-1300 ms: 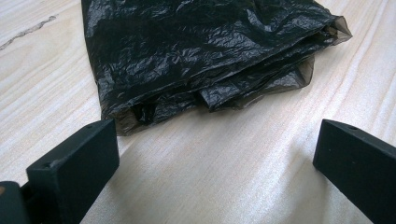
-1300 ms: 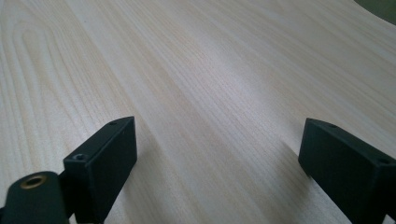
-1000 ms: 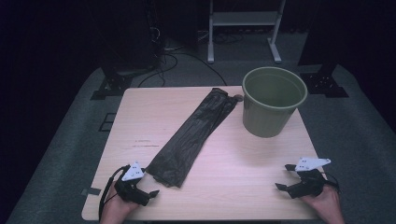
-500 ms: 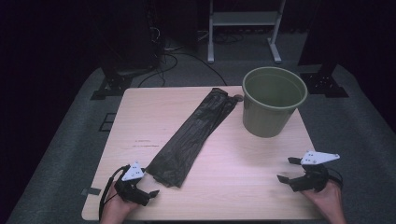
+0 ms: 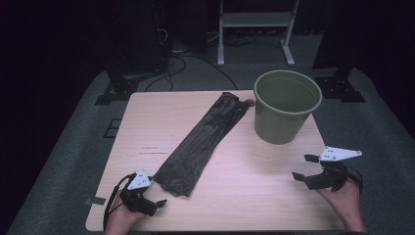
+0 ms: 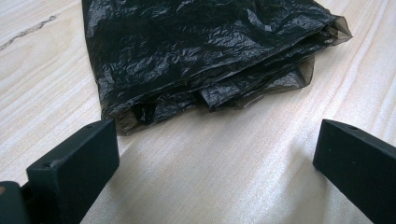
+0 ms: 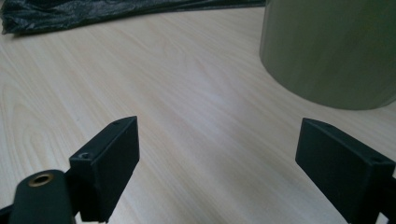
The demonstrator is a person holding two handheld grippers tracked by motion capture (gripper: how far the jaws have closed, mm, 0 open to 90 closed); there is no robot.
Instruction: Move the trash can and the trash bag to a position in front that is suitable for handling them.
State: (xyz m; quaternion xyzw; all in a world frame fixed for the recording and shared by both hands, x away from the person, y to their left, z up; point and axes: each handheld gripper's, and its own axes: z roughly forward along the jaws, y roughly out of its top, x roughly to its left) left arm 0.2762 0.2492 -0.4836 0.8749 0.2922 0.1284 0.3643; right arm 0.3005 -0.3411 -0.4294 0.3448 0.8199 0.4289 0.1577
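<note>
In the left gripper view, bag's (image 6: 205, 56) folded layers.

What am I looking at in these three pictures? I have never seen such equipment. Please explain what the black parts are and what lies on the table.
A person sits at a light wooden table and holds a hand tool in each hand. The left gripper and the right gripper each have two black jaws that open and close.

The high view comes from a fixed camera above the table. The two gripper views come from small cameras riding on the tools, so the black blocks at the bottom are each tool's own jaws.

On the table lie a long, folded black plastic bag and a round green plastic bucket, standing upright and empty. The left gripper's jaws stand just before the bag's near end. Both pairs of jaws are open; nothing is held.
</note>
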